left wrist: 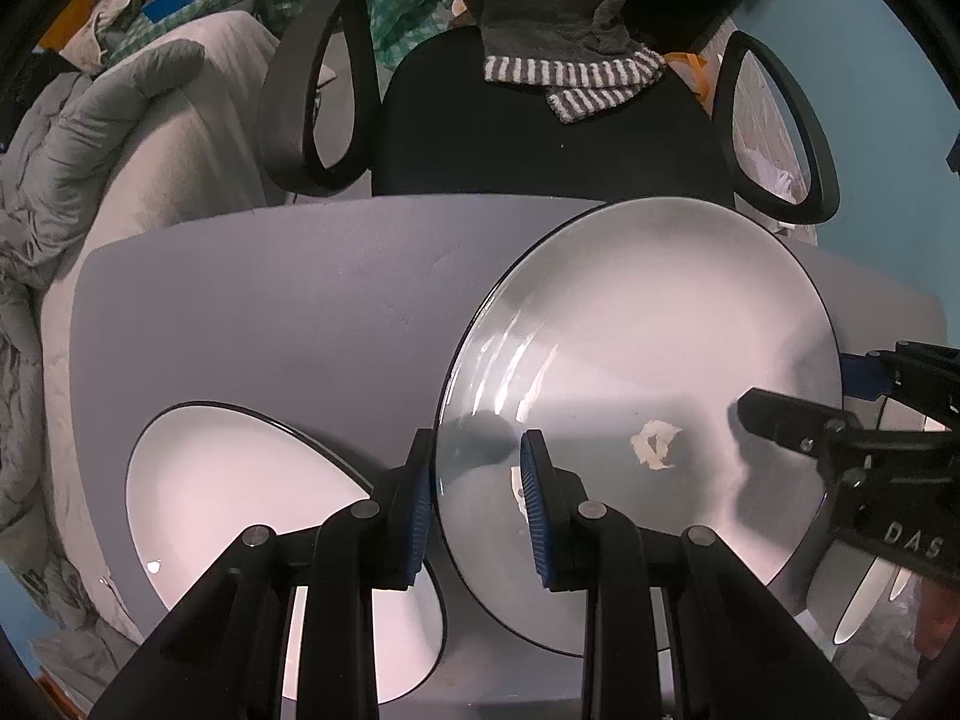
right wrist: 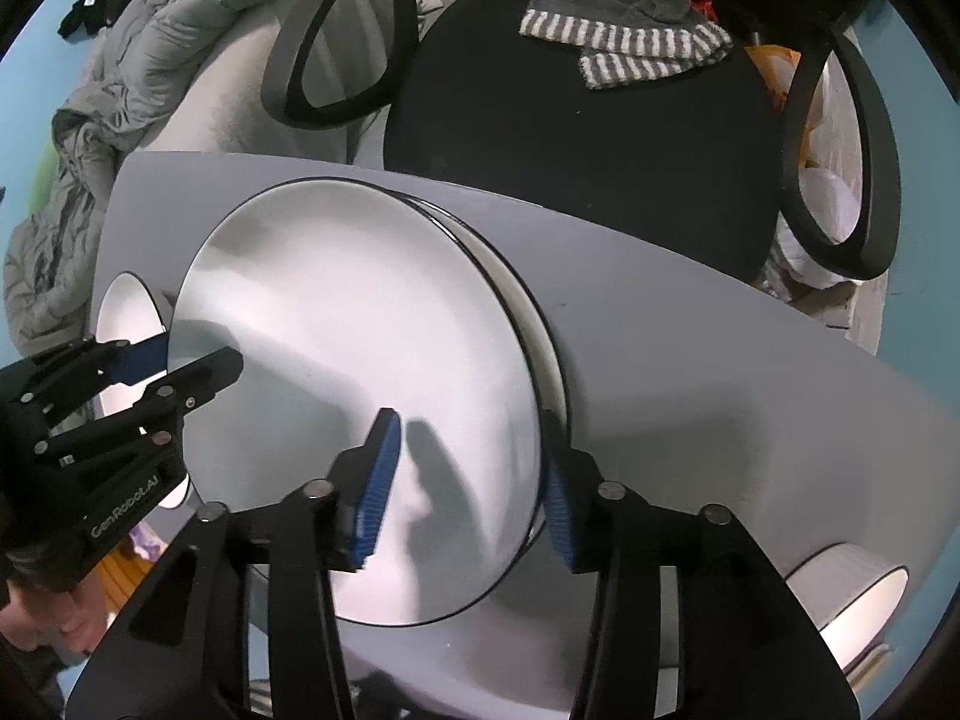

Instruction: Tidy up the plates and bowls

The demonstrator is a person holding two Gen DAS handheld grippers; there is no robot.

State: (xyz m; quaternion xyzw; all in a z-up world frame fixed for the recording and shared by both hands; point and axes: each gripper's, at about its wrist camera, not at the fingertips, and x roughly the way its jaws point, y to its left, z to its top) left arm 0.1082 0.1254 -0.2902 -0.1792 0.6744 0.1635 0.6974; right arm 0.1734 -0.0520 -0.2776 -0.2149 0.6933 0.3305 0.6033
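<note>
A large grey plate [left wrist: 630, 330] with a dark rim is tilted above the grey table [left wrist: 270, 300]. My left gripper [left wrist: 477, 450] is shut on its near left edge, one blue pad on each side of the rim. In the right wrist view the same plate [right wrist: 360, 312] lies over a second white plate [right wrist: 543, 324]. My right gripper [right wrist: 468, 420] is open and straddles the plate's right rim, its pads clear of it. The left gripper [right wrist: 198, 351] shows there pinching the far left edge. Another white plate [left wrist: 240, 510] rests on the table at the left.
A white bowl [right wrist: 852, 600] stands near the table's front right corner. Behind the table is a black office chair [left wrist: 540, 138] with a striped towel [left wrist: 570, 75] over it. Grey bedding [left wrist: 90, 150] is piled at the left.
</note>
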